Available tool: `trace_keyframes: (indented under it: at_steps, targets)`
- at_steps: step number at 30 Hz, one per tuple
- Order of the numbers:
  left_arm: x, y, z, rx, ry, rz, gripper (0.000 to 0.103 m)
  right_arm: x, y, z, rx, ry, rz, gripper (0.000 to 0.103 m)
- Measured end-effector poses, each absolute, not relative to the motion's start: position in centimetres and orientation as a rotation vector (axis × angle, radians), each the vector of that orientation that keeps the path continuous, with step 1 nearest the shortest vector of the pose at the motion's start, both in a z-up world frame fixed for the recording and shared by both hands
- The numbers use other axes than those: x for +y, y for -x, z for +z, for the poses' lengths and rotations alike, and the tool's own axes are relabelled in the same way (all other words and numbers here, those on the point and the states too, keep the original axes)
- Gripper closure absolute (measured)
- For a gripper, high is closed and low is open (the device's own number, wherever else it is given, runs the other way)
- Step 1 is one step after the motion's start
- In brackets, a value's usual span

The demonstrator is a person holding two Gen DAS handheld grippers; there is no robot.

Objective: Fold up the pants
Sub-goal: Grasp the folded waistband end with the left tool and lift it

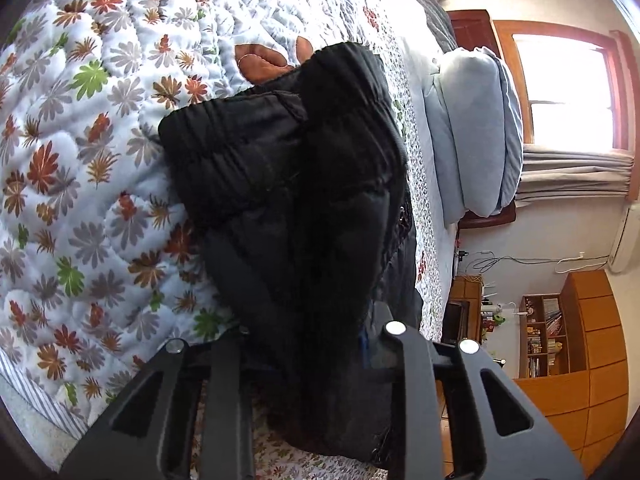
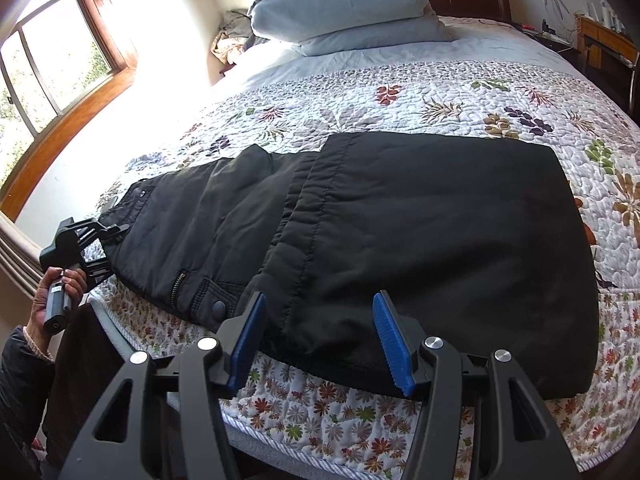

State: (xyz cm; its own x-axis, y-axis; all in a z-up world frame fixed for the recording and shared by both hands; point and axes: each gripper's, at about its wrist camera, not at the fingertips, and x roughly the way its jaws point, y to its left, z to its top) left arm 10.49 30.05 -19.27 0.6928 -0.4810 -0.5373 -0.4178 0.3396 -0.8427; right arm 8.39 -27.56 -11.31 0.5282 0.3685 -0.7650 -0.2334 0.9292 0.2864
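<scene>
Black padded pants [image 2: 380,216] lie across the floral quilt [image 2: 360,92], the legs folded back over the upper part so the cuffs lie mid-garment. My right gripper [image 2: 320,340] is open, its blue pads [image 2: 390,344] on either side of the near edge of the folded leg, not clamped. My left gripper [image 2: 106,246] is at the waistband end on the left and appears to grip the fabric. In the left wrist view the black pants [image 1: 296,184] fill the space between the fingers [image 1: 316,364], covering the pads.
Stacked light blue pillows [image 2: 344,4] lie at the head of the bed. A wood-framed window [image 2: 52,52] is on the left wall. The bed's near edge [image 2: 320,432] runs just below my right gripper. Wooden shelves and drawers [image 1: 568,340] stand beyond the bed.
</scene>
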Motion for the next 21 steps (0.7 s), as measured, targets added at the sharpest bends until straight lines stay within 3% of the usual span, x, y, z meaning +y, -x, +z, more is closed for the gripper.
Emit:
trace_keyframes:
  at_steps: [7,21]
  targets:
    - [28.5,-11.3,-15.8,0.777,1.124,-0.058,0.09,-28.4,-8.4,-11.3,0.94,-0.177,0.347,0.045]
    - [18.9,-13.9,-5.3,0.648,0.666,-0.242,0.089,-32.0,-8.0,-11.0,0.893,-0.28,0.277,0.045]
